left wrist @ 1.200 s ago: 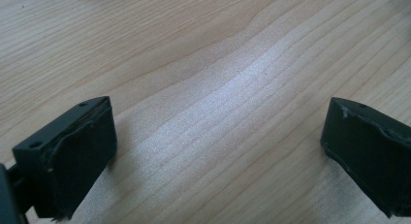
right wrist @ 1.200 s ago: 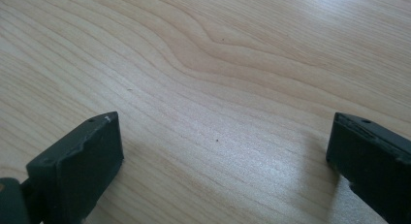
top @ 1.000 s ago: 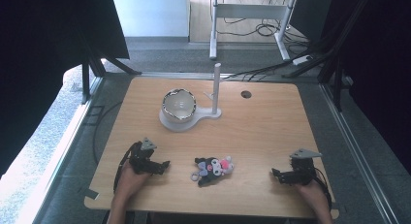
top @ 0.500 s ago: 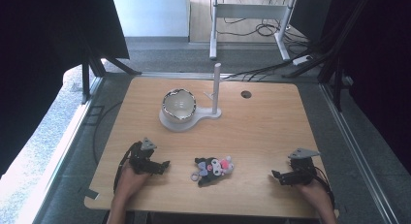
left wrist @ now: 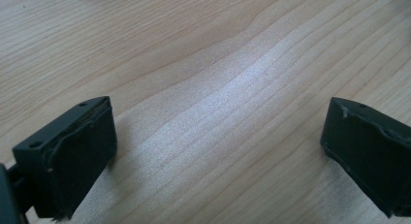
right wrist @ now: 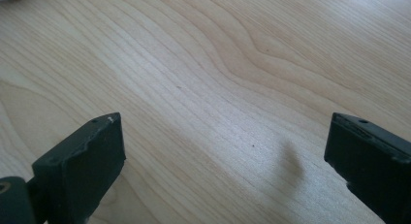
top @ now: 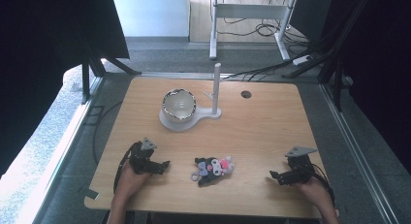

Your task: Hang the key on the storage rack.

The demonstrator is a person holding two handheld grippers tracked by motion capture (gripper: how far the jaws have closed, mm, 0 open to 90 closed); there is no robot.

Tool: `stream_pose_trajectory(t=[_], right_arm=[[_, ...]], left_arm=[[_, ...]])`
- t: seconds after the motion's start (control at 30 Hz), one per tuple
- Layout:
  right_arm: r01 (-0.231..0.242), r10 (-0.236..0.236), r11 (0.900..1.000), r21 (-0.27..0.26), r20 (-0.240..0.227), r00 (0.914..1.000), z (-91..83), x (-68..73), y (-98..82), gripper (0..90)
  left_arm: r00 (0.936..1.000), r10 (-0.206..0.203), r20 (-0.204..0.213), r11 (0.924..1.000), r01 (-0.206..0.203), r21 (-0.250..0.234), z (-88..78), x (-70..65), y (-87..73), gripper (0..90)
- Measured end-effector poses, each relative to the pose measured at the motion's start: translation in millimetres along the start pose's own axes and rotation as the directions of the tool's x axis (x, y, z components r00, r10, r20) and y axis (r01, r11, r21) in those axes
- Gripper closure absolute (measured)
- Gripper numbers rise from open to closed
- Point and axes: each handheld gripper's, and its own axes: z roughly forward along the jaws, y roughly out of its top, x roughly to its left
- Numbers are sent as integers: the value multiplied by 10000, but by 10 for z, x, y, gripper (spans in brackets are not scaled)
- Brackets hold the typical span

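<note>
Comparing this moment with the two earlier high views turns up almost no change; the left gripper (top: 162,165) rests low on the near-left part of the wooden table (top: 271,122), just as it did a second ago, and the right gripper (top: 276,176) sits at the near-right edge in the same pose; the small plush toy (top: 212,168), black and white with a pink patch, lies between them near the front edge, unmoved and touched by neither tool. Both grippers stand wide open and hold nothing; in the left gripper view its two black pads (left wrist: 77,156) frame bare wood grain, and in the right gripper view the pads (right wrist: 85,161) do the same, with a pale sliver at the top-left corner that is too small to identify. Farther back, well apart from the toy, a shiny bowl (top: 179,104) sits on a white base (top: 170,124) from which an upright white post (top: 216,88) rises; a dark round hole (top: 246,94) marks the tabletop to its right. My reading is that the stillness means the work has not yet begun; the toy is the likely thing to be picked up, perhaps for the bowl, and either hand would have to swing inward toward the middle to reach it, since both jaws now point at empty board.
</note>
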Motion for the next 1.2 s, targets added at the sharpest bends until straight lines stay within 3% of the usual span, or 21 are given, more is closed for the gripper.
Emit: stream_pose_trajectory(t=[0.6,1.2], right_arm=[[770,-744,9953,586,-447,9962,32,102,198,37],[1819,-1725,9786,966,-977,9801,86,243,491,48]], left_arm=[[10000,-3,5,10000,3,1,0,1,0,0],[10000,18,-10,10000,-18,30,0,4,3,0]])
